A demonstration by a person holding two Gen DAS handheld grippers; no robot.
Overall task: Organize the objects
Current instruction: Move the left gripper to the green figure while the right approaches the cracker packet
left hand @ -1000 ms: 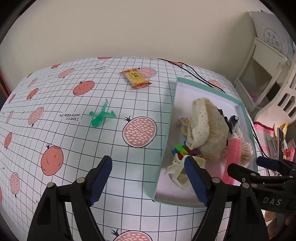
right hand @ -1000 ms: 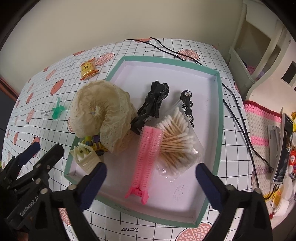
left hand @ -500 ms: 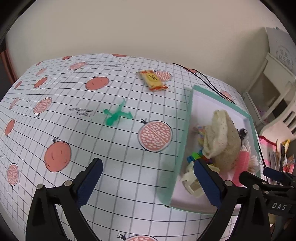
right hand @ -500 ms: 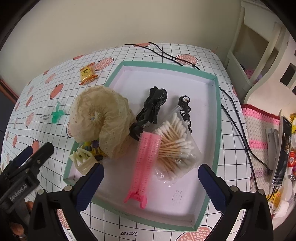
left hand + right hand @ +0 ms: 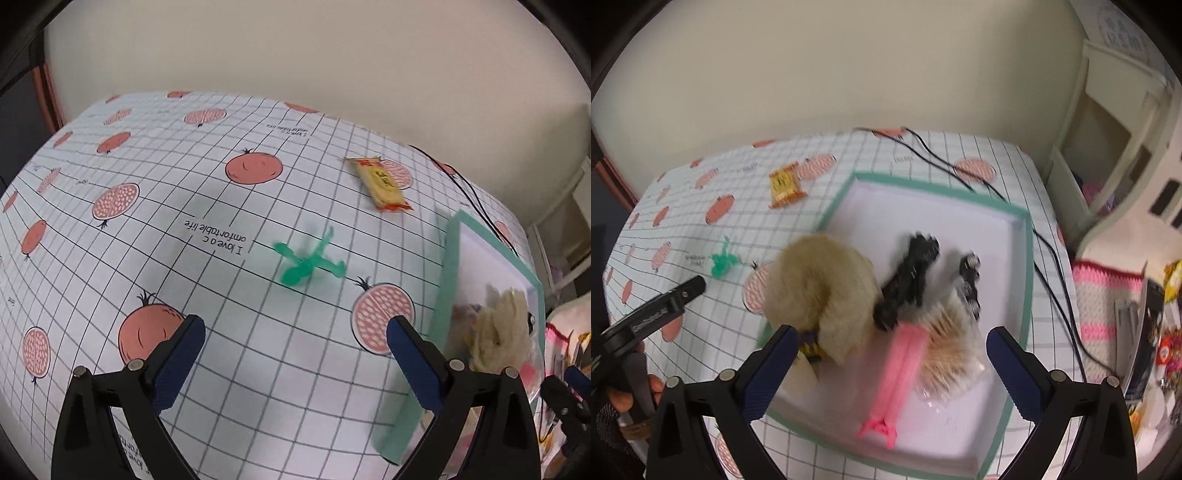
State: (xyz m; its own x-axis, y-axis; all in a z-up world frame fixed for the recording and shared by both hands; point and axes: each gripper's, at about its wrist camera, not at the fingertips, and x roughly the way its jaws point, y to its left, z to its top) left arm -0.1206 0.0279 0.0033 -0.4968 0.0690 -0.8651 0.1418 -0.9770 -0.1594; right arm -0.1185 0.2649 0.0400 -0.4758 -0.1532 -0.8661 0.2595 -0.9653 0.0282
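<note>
A: Entry, step in hand. Most items lie in the teal-rimmed tray [image 5: 1028,258]: cream lace scrunchie [image 5: 820,291], black hair clip [image 5: 908,273], pink comb clip [image 5: 905,373], bag of cotton swabs [image 5: 949,343], small black toy car [image 5: 969,277]. Two items outstanding on the desk [image 5: 147,229]: green plastic piece [image 5: 308,260] and yellow snack packet [image 5: 380,182].

B: Which is next, by your reading?

A: Likely the green piece. The left tongs [image 5: 293,350] point across the cloth with it ahead, roughly between the lines of the two fingers. It lies well apart from the tips, beside a pomegranate print and left of the tray wall.

B: State of the tongs?

A: Left: released, jaws wide, nothing between. Right tongs [image 5: 890,350]: likewise spread and empty, poised over the tray's near half.

B: What does the move call for?

A: Advance and lower the left tongs, straddle the thin piece flat on the cloth, close, then carry right over the rim.

B: Pose?

A: Both tilted downward at the desk; the left view is blurred.
</note>
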